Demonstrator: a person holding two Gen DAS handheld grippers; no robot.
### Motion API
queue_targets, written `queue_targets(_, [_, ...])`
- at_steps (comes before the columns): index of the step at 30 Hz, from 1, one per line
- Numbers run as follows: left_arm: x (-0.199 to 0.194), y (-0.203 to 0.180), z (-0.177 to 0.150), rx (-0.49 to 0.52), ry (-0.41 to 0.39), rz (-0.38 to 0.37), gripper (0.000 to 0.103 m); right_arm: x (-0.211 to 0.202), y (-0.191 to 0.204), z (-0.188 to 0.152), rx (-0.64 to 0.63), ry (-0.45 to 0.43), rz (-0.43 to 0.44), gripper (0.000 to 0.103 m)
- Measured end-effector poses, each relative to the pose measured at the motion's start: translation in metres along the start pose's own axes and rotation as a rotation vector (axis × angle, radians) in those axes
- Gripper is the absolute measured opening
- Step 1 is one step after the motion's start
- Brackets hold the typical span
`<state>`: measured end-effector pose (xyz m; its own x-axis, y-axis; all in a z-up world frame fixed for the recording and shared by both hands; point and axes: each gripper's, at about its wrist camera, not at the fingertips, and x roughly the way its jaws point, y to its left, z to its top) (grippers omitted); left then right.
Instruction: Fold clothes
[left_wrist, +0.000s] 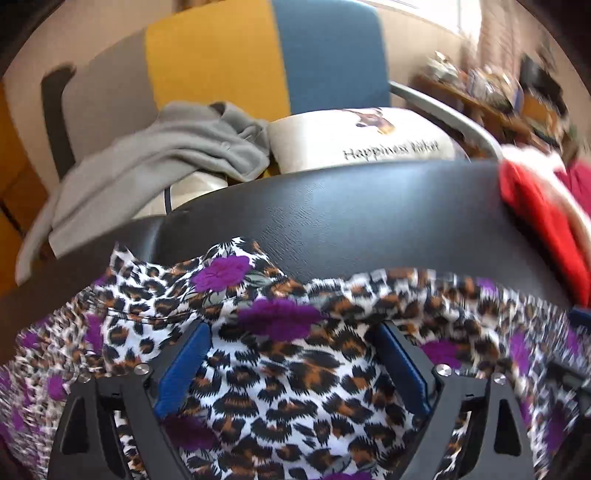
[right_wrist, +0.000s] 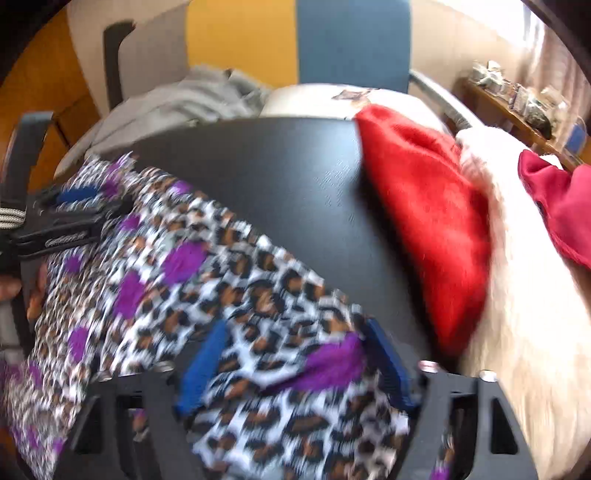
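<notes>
A leopard-print garment with purple flowers (left_wrist: 280, 373) lies crumpled on the black table (left_wrist: 351, 214). In the left wrist view my left gripper (left_wrist: 291, 326) stands open, its blue pads (left_wrist: 184, 365) wide apart with the cloth lying between them. In the right wrist view the same garment (right_wrist: 207, 280) stretches from left to bottom centre. My right gripper (right_wrist: 297, 325) is open over its near end, with cloth between the fingers (right_wrist: 205, 365). The left gripper (right_wrist: 74, 214) shows at the left edge of that view, over the garment's far end.
A red garment with white fur trim (right_wrist: 424, 206) lies on the table's right side, with a dark red cloth (right_wrist: 561, 206) beyond it. Behind the table stands a chair (left_wrist: 325, 55) holding a grey garment (left_wrist: 147, 162) and a printed cushion (left_wrist: 369, 140). A cluttered shelf (left_wrist: 480, 96) is at the far right.
</notes>
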<state>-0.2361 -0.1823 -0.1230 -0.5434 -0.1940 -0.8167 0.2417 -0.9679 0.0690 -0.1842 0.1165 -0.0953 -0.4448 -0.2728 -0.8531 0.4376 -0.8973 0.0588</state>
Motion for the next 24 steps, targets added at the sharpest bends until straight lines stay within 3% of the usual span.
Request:
queue_targets(2, [0.001,0.001,0.004,0.034,0.005,-0.004,0.092,0.008,-0.001,0.007,0.004,-0.023,-0.029,0.103])
queue_targets(4, [-0.003,0.010,0.006,0.026,0.022,-0.023,0.067,0.016,-0.001,0.013,0.008,-0.045,-0.059,0.103])
queue_targets(6, [-0.016,0.027,0.004,0.000,0.035,-0.046,0.055,0.010,-0.002,0.017,0.005,-0.049,-0.086,0.102])
queue_targets(8, [-0.042,0.050,-0.010,-0.009,-0.013,-0.052,0.056,-0.013,0.011,0.016,-0.030,-0.083,-0.082,0.097])
queue_targets(12, [-0.081,0.109,-0.053,-0.081,-0.027,-0.051,0.056,-0.077,0.057,-0.006,-0.138,-0.173,0.110,0.097])
queue_targets(15, [-0.107,0.156,-0.100,-0.183,0.003,-0.062,0.056,-0.107,0.113,-0.041,-0.239,-0.132,0.334,0.097])
queue_targets(17, [-0.126,0.176,-0.138,-0.224,0.019,-0.060,0.056,-0.112,0.151,-0.067,-0.301,-0.083,0.416,0.097])
queue_targets(20, [-0.145,0.194,-0.191,-0.240,0.057,-0.039,0.056,-0.101,0.183,-0.104,-0.321,-0.017,0.428,0.097])
queue_targets(22, [-0.154,0.199,-0.225,-0.234,0.075,-0.006,0.058,-0.089,0.193,-0.126,-0.309,0.016,0.376,0.098])
queue_targets(24, [-0.170,0.205,-0.254,-0.255,0.041,0.021,0.058,-0.085,0.193,-0.136,-0.314,-0.018,0.306,0.098])
